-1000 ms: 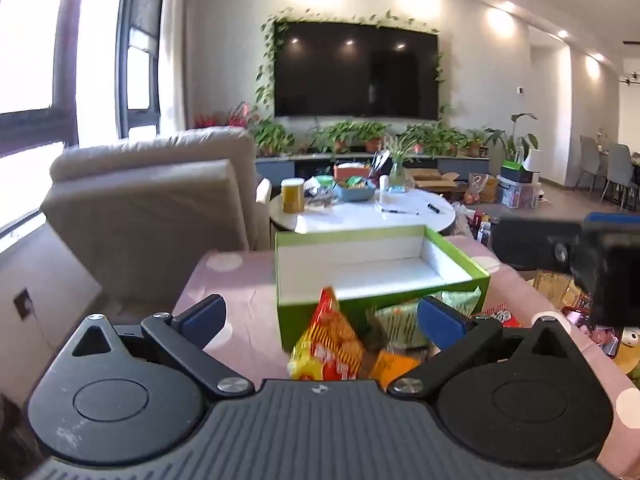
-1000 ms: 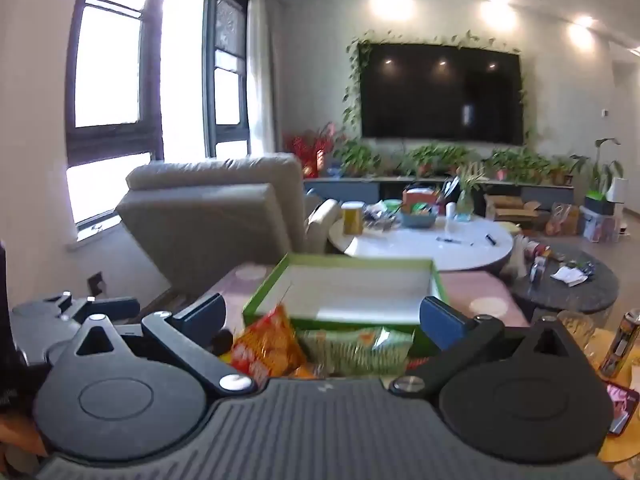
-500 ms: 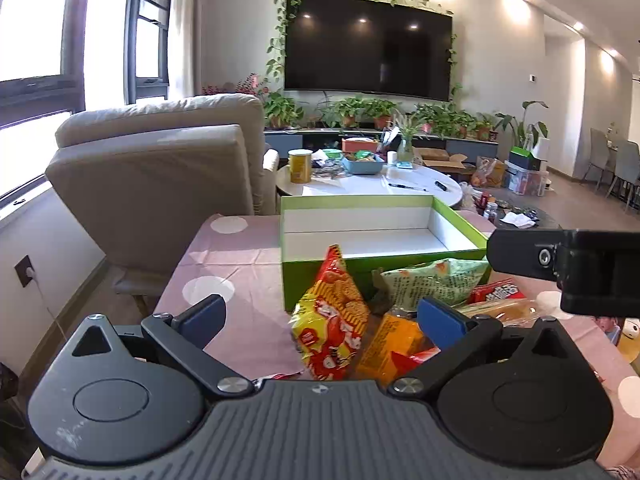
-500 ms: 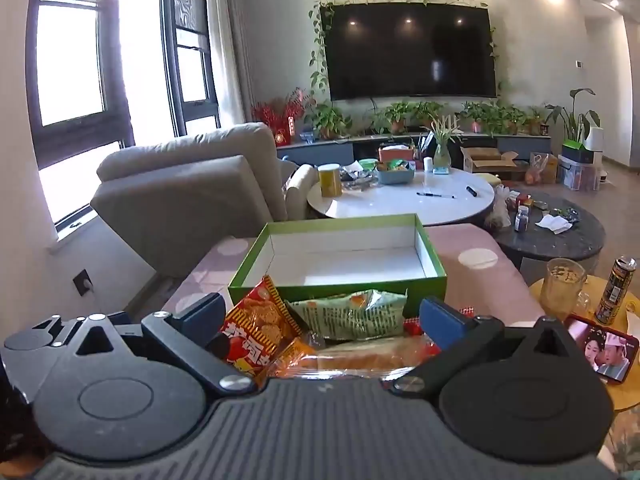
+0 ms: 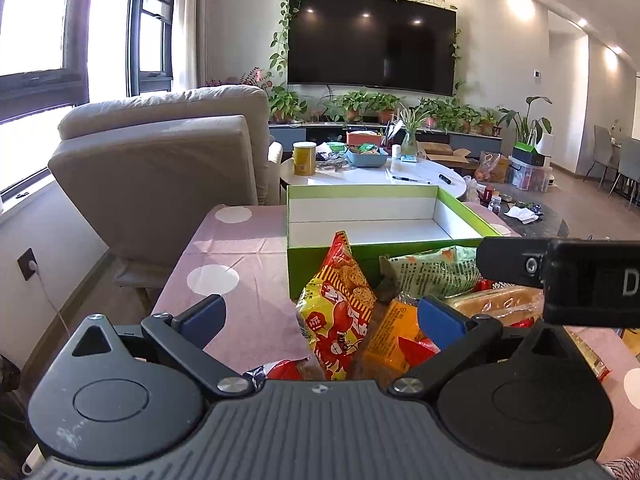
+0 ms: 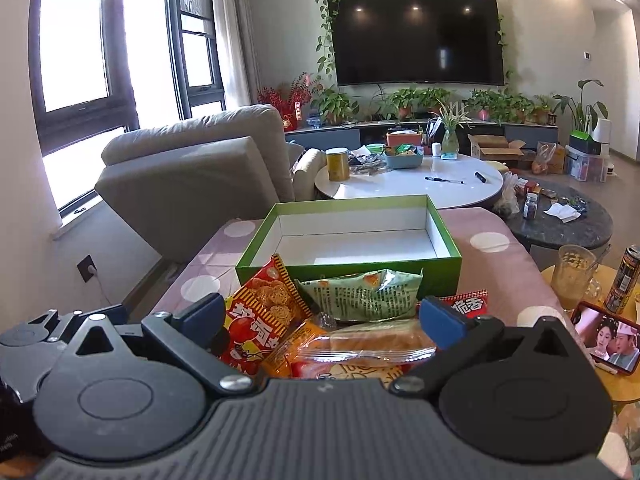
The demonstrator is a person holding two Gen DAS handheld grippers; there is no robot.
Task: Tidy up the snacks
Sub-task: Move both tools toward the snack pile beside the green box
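A green box [image 6: 348,276] with a white inside sits open in the middle of both views, on a table [image 5: 240,248] covered with a pink cloth dotted with white circles. Nothing lies in the box.

The snacks are heaped just in front of the box's near wall, in the lower middle of each frame. A red and yellow bag [image 5: 340,308] stands tilted at the left of the heap, its top corner leaning against the box. To its right lies a pale green bag [image 6: 360,294], touching the near wall of the box. Below them lie an orange packet [image 5: 394,336] and a long clear-wrapped bread roll [image 6: 368,344], with a red packet [image 6: 466,304] showing at the right edge of the heap.

The left hand-held gripper [image 5: 320,316] is released, its blue fingers [image 5: 202,318] standing wide apart on either side of the red and yellow bag and pressing on nothing. The right hand-held gripper [image 6: 322,314] is likewise released, its blue fingers [image 6: 442,320] spread on either side of the heap above the bread roll, without pinching it. In the left view, the right gripper's black body crosses the right edge of the frame.

Beyond the table stand a grey armchair [image 5: 160,160] at the left and a round white table [image 6: 408,184]. At the lower right of the right view a phone [image 6: 608,338] shows a video, near a glass cup [image 6: 574,276] and a can [image 6: 624,280].
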